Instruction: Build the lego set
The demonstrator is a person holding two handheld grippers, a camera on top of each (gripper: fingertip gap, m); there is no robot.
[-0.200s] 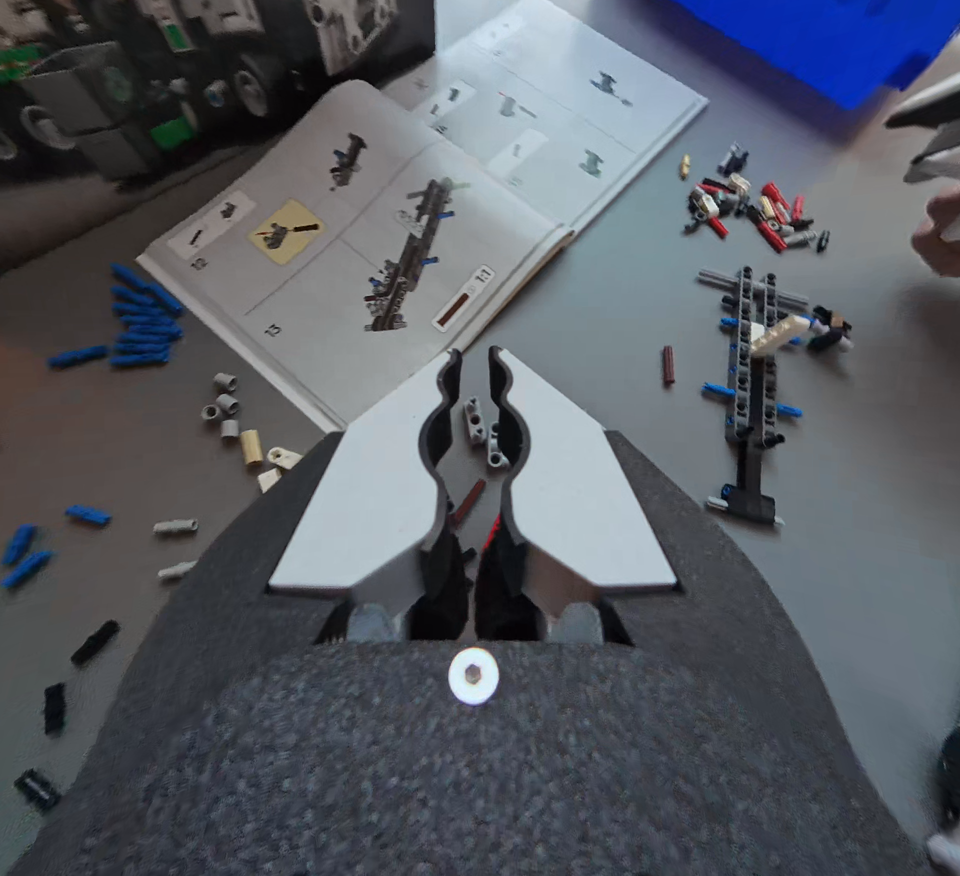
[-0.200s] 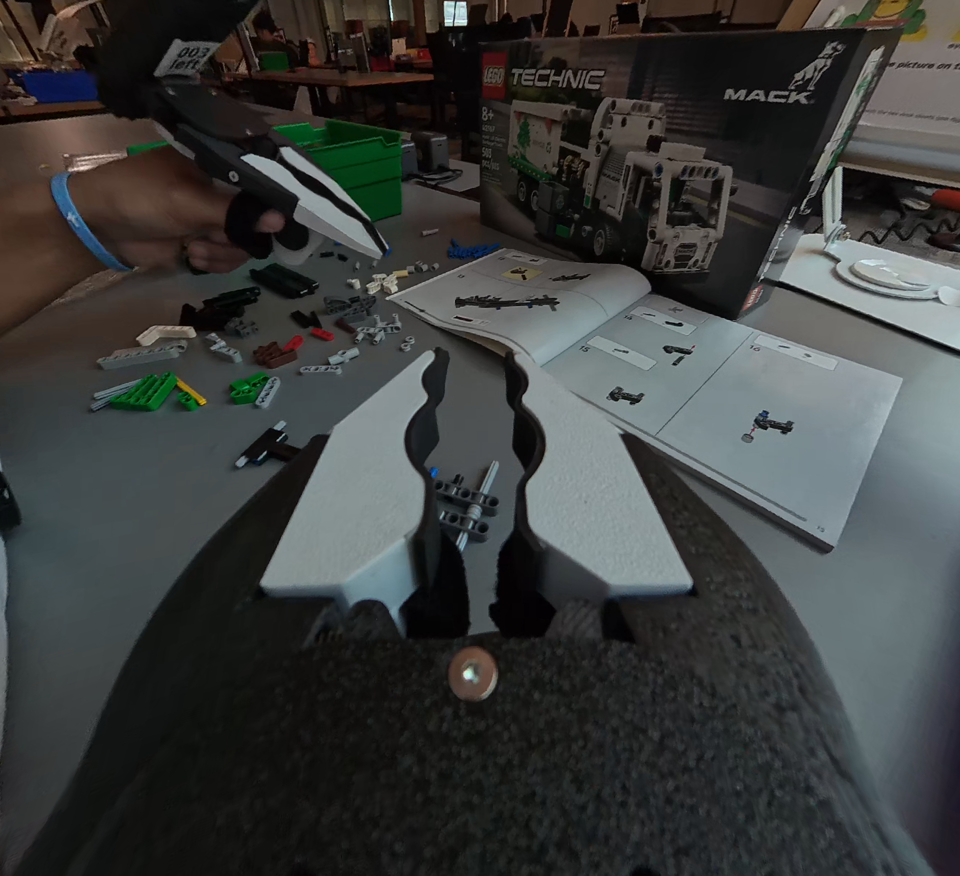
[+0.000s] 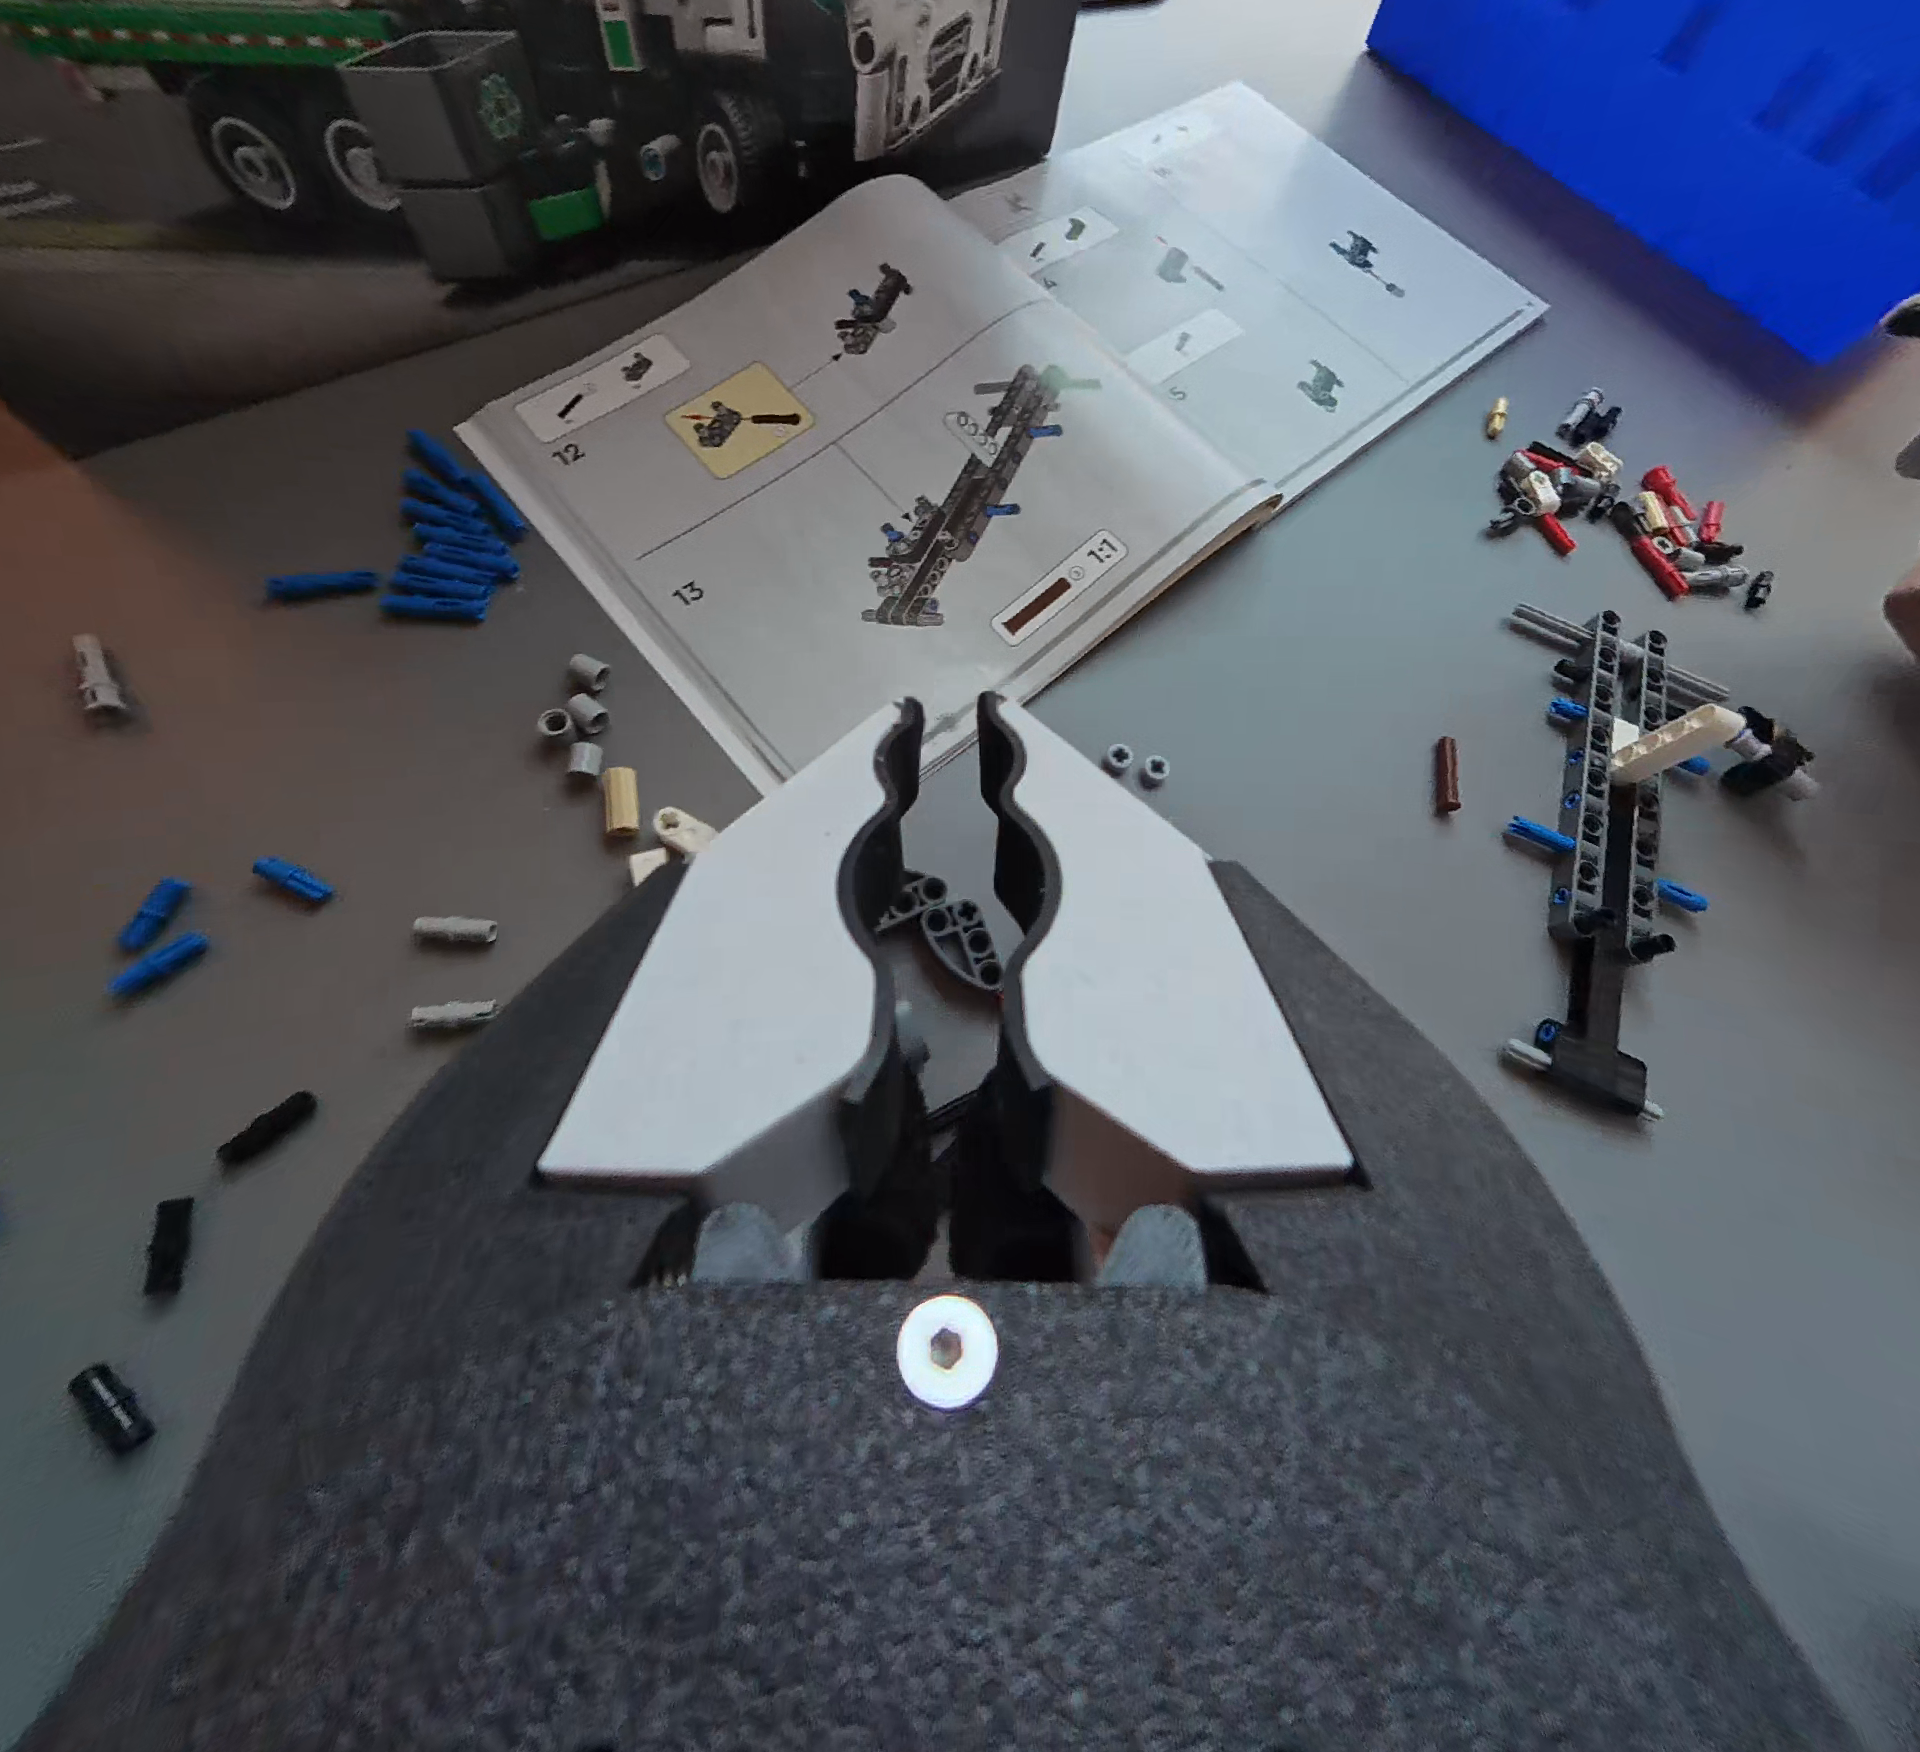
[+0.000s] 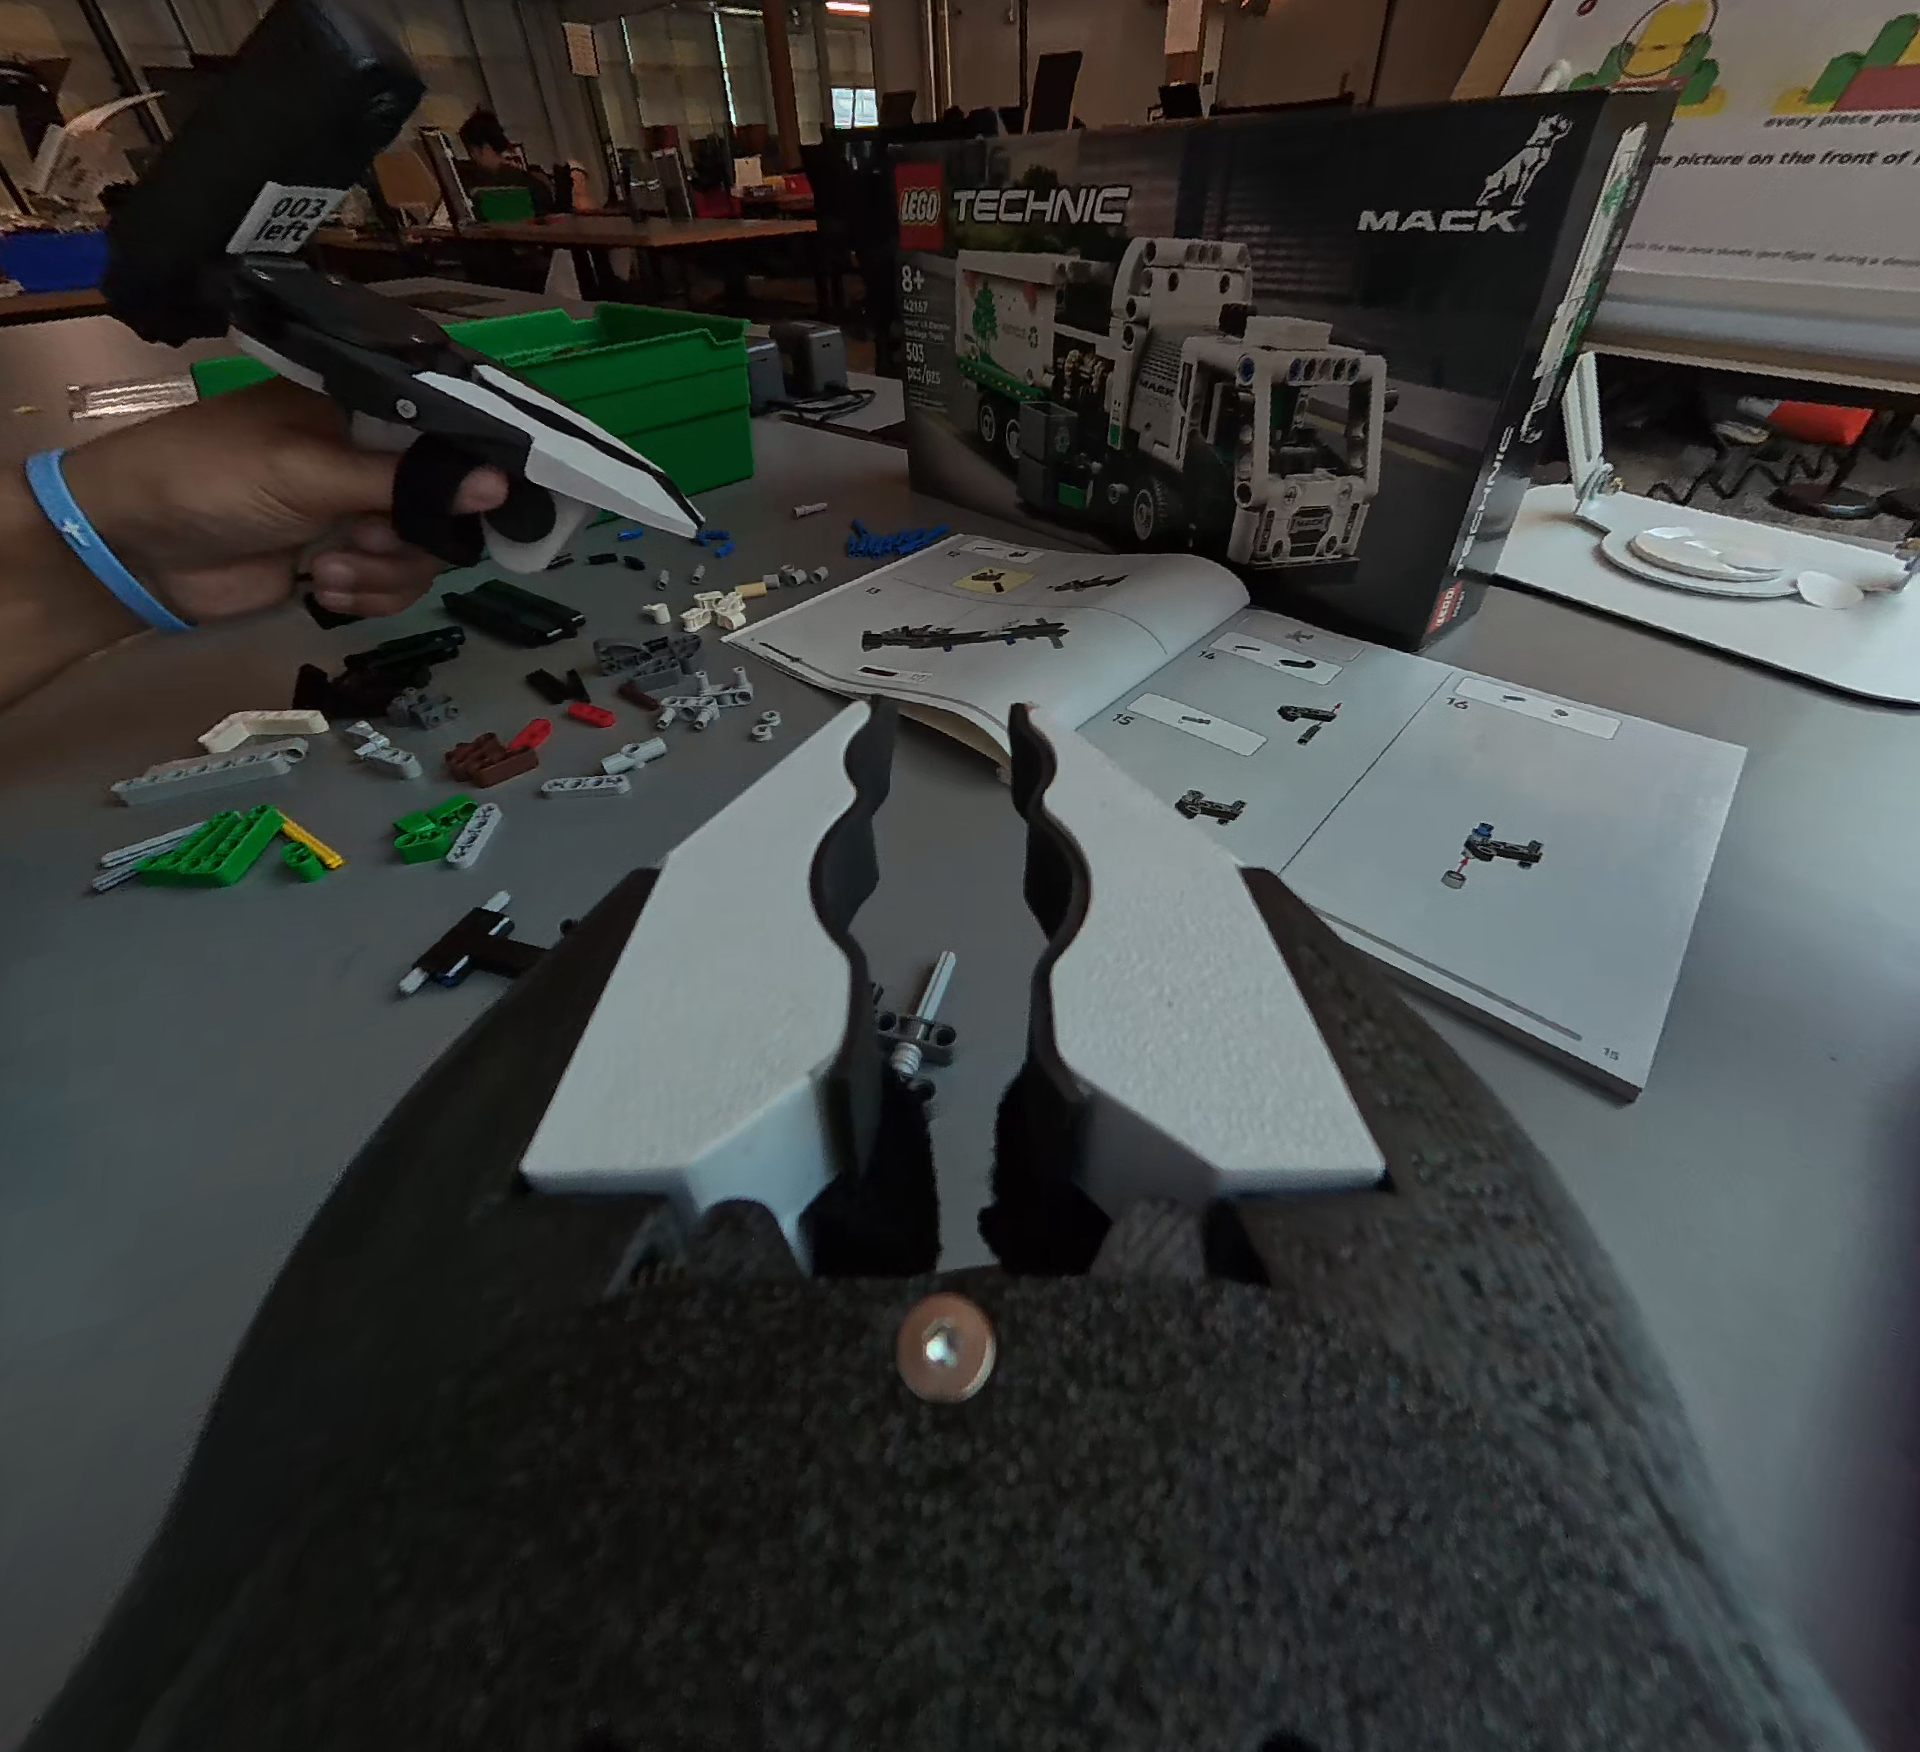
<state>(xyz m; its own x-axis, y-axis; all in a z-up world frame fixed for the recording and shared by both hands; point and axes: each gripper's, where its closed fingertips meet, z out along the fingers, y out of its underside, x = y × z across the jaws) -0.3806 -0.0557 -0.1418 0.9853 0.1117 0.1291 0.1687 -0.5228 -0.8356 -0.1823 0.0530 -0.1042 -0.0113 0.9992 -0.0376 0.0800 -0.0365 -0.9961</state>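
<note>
Right of the open instruction booklet (image 3: 935,476) lies the half-built grey beam assembly (image 3: 1605,829), flat on the grey table (image 3: 1247,871), blue pins sticking out its sides. I hold my left gripper (image 3: 948,715) above the booklet's near edge, fingers slightly parted, gripping nothing; dark curved beams (image 3: 940,923) sit on the table under the gap. My right gripper (image 4: 943,720) hovers near the booklet (image 4: 1351,767), fingers apart, empty. Left of the booklet: loose blue pins (image 3: 447,539) and grey bushes (image 3: 577,726). Behind the booklet stands the set box (image 4: 1247,372). Far right of it, a blue bin (image 3: 1683,61).
</note>
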